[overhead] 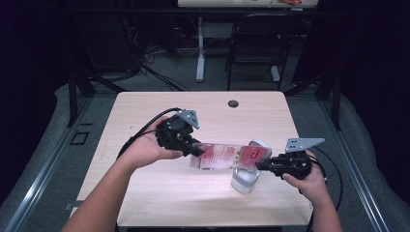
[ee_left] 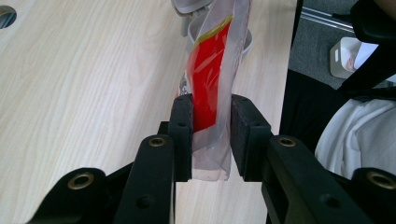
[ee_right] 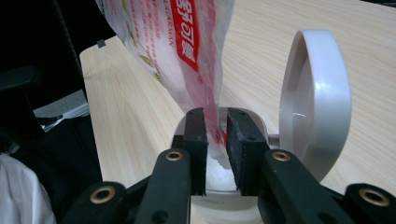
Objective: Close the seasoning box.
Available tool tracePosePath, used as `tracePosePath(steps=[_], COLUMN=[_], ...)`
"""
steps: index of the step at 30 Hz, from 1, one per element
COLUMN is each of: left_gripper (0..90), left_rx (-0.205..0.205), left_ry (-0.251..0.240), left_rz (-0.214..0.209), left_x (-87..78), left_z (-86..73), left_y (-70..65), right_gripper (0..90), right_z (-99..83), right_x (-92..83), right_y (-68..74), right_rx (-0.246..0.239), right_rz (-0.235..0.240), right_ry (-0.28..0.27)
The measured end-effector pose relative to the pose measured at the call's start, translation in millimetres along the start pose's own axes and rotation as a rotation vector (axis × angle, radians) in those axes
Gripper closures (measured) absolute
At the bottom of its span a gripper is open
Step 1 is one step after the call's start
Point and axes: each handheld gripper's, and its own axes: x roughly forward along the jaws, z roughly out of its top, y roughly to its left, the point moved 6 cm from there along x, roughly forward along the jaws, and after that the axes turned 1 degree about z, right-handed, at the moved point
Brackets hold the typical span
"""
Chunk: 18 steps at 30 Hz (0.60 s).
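While I hold the sugar bag (overhead: 222, 157) stretched between both tongs, left tongs (ee_left: 211, 135) and right tongs (ee_right: 216, 140) each part-closed on an end, its mouth sits over the open white canister (ee_right: 243, 191). Risk: thin film slips, spilling sugar onto the surface (overhead: 159, 193).

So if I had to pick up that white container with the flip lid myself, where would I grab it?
Probably by its round body, below the rim, coming in level from the side. The white container stands upright on the table; its hinged lid stands open, and the plastic bag hangs over its mouth, so the top is blocked.
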Motion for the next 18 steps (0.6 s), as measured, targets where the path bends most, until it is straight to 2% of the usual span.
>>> tracePosePath(steps=[18], left_gripper=[71.6], left_rx=[-0.009], left_ry=[0.008], left_rz=[-0.003], left_x=[4.0], left_z=[-10.4], left_y=[2.0], right_gripper=[81.0], right_z=[0.2], right_x=[0.6], right_y=[0.9], right_rx=[0.009], right_rz=[0.022], right_ry=[-0.018])
